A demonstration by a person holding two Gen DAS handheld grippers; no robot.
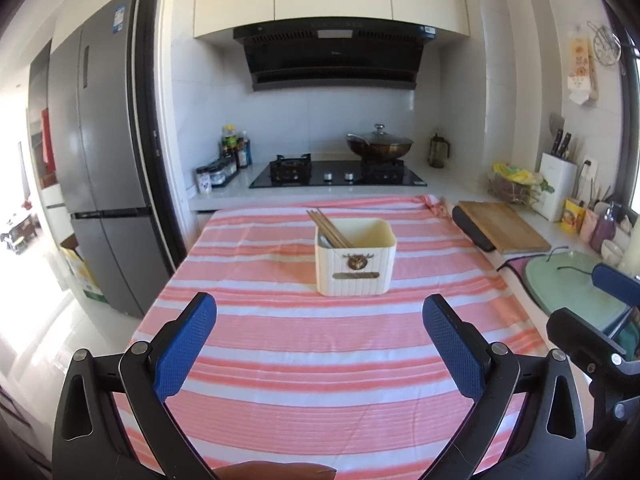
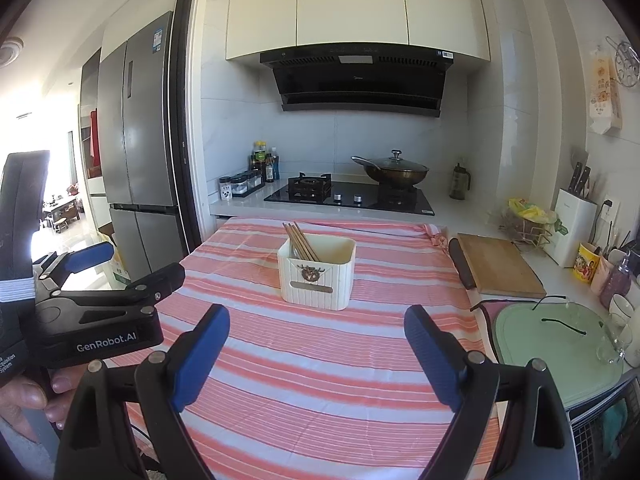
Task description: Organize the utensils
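Both grippers, left gripper (image 1: 319, 340) and right gripper (image 2: 317, 354), gape empty over the striped cloth (image 1: 320, 360). Wooden chopsticks (image 1: 329, 229) lean in a ribbed cream holder (image 1: 355, 258).

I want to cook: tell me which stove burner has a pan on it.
The right burner, under the lidded wok. The left burner stands bare.

chopsticks' (image 1: 329, 229) lower ends inside holder (image 1: 355, 258)
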